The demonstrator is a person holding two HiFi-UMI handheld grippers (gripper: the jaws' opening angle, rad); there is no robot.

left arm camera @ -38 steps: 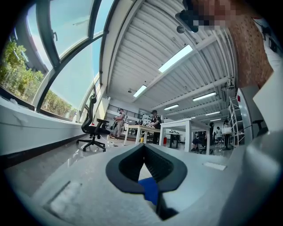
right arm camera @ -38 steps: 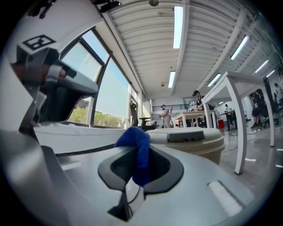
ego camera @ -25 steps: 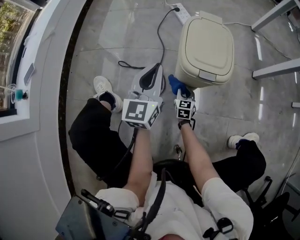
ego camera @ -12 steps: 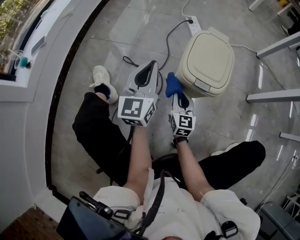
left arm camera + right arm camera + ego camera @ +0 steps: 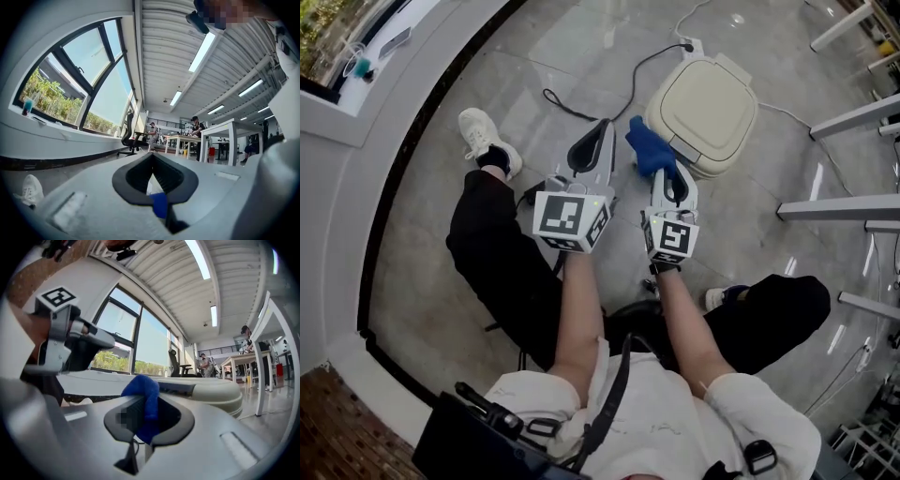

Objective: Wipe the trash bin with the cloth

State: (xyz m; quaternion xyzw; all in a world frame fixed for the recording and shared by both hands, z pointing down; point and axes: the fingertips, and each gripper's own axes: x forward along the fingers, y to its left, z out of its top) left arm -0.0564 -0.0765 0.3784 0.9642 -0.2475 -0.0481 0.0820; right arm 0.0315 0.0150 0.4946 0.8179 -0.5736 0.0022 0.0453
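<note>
right gripper (image 5: 664, 171): fingers pinch cloth (image 5: 649, 150), bunched ahead for wiping trash bin (image 5: 703, 103) | left gripper (image 5: 602, 128): fingers together, empty, spare

1. The trash bin (image 5: 703, 103) is cream all over, lid and body alike.
2. The cloth (image 5: 649, 150) is a plain deep blue.
3. The left gripper (image 5: 602, 128) and right gripper (image 5: 666, 171) are pale grey with black jaw linings. Each cube carries black-and-white square markers.
4. The floor (image 5: 487, 56) is grey stone, faintly marbled and glossy.
5. The cable (image 5: 635, 73) is black, the shoe (image 5: 478, 131) white, the trousers (image 5: 492, 253) black.
</note>
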